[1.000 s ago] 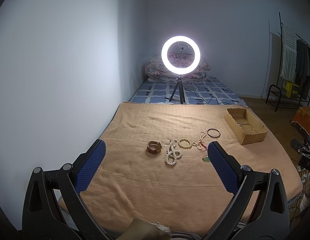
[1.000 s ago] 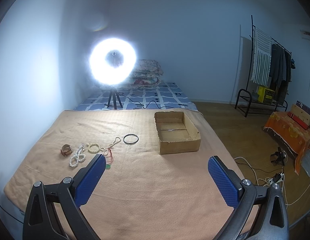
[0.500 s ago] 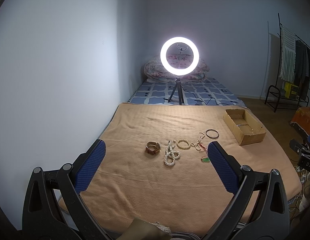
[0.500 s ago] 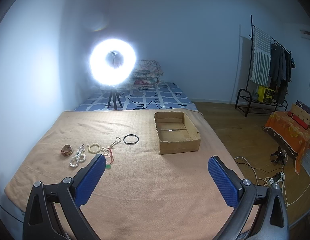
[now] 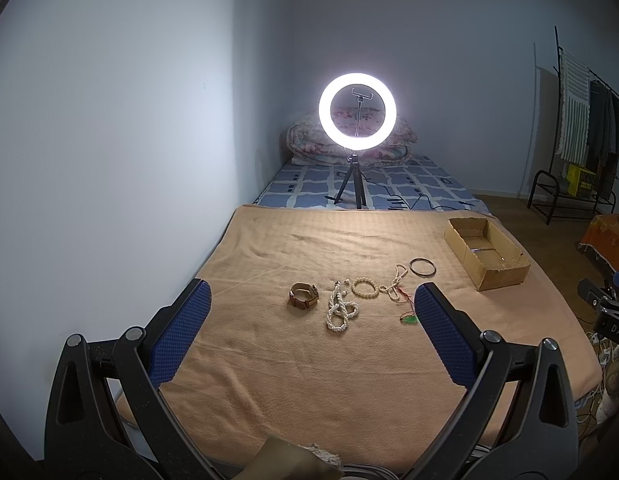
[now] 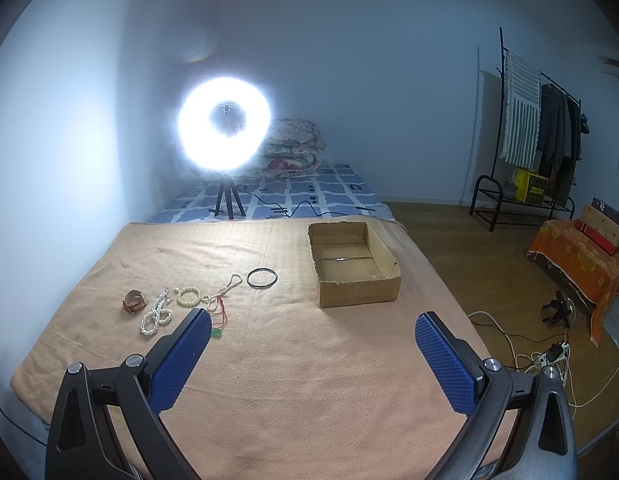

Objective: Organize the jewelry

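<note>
Jaws of the left gripper [image 5: 311,334] stood spread wide, blue pads [image 5: 180,334] apart, nothing between them and nothing touched; they hung above the near part of the peach blanket [image 5: 309,392]. Right gripper [image 6: 312,360] likewise gaped wide and empty, held over bare blanket.

Jewelry lay in a loose row across mid-blanket, seen from the left wrist between 11 and 1 o'clock beyond the fingertips. Leather-strap watch [image 5: 304,296] sat at the row's left end, apart from the rest. White bead necklace [image 5: 340,312] was heaped just beside it. Pale bead bracelet [image 5: 365,287] lay next, touching or nearly touching a beaded string [image 5: 395,280] with red cord. Green pendant [image 5: 410,321] rested close to the left gripper's right pad. Dark bangle [image 5: 422,267] lay at the right end, alone.

Cardboard box [image 6: 355,268] stood open-topped at 12 o'clock from the right gripper, near the blanket's right edge, well apart from the bangle, with something thin and shiny on its floor.

Open blanket lay between row and box. Wall ran along the left edge; floor dropped off at right. Ring light [image 5: 357,116] on its tripod stood past the far edge.
</note>
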A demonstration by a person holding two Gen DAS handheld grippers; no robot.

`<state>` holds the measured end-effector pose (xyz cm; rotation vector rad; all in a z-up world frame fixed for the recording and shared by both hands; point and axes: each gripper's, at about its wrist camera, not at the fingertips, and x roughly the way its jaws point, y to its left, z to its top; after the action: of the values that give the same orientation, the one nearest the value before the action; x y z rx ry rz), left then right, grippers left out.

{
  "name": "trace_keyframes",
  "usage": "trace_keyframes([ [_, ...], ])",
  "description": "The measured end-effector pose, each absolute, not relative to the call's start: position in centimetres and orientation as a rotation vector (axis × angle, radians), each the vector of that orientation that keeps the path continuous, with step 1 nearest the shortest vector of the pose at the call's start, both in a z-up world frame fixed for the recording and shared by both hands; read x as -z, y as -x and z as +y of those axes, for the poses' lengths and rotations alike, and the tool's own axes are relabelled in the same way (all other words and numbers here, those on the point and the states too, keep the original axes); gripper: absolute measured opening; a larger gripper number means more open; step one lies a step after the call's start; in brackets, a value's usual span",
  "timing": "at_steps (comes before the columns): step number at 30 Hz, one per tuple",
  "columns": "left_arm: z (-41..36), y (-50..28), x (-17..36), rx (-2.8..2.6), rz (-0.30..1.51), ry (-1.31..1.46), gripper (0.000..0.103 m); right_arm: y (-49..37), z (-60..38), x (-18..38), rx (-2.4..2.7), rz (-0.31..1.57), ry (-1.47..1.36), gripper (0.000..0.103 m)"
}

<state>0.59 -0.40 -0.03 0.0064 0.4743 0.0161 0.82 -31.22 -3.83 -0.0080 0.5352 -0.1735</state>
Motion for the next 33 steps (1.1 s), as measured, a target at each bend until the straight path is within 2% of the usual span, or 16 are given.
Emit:
trace_keyframes([
  [17, -0.7, -2.2, 0.8, -0.022, 0.502, -0.004, 0.103, -1.8, -31.4, 4.5, 0.146, 0.554, 0.005, 0.103],
  [33, 3.3, -7.3, 4.8, -0.057, 0.552, -0.051, 0.103, -6.8, -30.8, 7.7, 0.052, 0.607, 0.070, 0.100],
])
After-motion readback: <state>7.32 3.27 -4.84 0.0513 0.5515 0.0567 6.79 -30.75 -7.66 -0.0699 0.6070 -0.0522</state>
